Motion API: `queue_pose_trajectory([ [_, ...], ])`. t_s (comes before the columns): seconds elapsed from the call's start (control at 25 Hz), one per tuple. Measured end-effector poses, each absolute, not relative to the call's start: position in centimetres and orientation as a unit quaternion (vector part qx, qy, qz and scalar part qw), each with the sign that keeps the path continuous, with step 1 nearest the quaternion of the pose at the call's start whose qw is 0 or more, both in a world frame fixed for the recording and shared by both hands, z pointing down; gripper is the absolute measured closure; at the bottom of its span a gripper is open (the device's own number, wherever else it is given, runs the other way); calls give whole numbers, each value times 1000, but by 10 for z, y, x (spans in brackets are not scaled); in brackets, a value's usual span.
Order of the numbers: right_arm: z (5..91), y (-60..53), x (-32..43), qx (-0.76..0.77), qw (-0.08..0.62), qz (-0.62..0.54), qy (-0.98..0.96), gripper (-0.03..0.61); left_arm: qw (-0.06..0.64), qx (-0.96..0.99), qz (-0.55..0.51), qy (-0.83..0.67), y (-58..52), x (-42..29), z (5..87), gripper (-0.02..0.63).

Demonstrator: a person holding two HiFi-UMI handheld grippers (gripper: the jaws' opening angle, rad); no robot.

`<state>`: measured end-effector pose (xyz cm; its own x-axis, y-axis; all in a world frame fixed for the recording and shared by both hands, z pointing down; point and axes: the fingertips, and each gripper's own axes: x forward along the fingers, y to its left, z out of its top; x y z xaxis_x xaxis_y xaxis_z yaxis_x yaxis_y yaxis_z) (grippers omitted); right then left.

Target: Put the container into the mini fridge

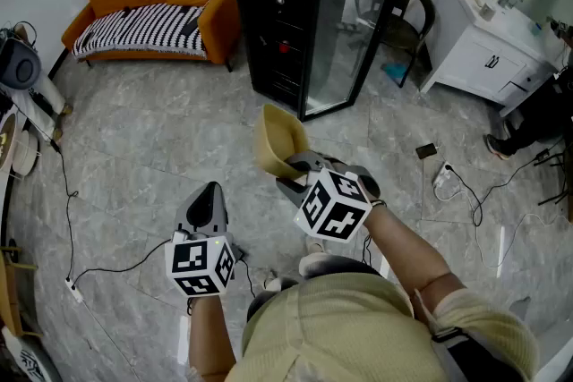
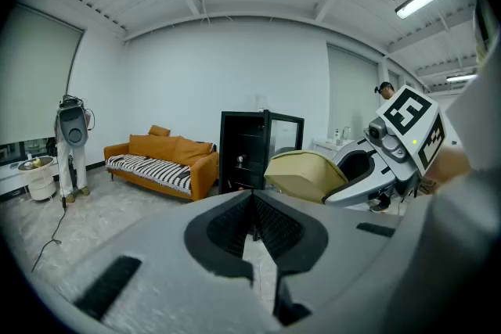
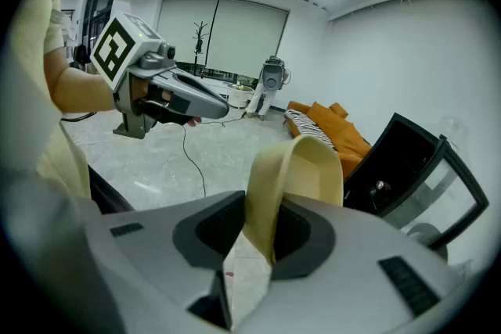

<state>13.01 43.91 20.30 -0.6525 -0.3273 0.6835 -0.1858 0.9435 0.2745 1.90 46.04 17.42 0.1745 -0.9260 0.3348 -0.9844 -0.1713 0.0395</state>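
A beige container (image 1: 277,141) is held up over the floor, its rim pinched between the jaws of my right gripper (image 1: 292,167). In the right gripper view the container's wall (image 3: 293,184) stands upright between the pads of the right gripper (image 3: 262,235). The black mini fridge (image 1: 285,13) stands ahead with its glass door (image 1: 354,31) swung open. It also shows in the left gripper view (image 2: 243,152) and the right gripper view (image 3: 399,168). My left gripper (image 1: 208,197) hangs lower left, shut and empty (image 2: 254,227).
An orange sofa (image 1: 157,9) with a striped throw stands back left. A chair (image 1: 403,9) and a white cabinet (image 1: 488,49) stand to the right of the fridge. Cables (image 1: 72,219), a phone (image 1: 426,150) and a power strip (image 1: 441,176) lie on the grey tiled floor.
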Motion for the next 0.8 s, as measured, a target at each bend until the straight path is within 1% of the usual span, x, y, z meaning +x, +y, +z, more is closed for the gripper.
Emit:
queue_pose_trajectory([
  [0.4,213,391,173,113,388,-91,-910,480,146,744,115,-642,405,69,193,589],
  [0.8,227,369,171,85,396,-105,-908,480,164,728,131,-652,385,70,199,589],
])
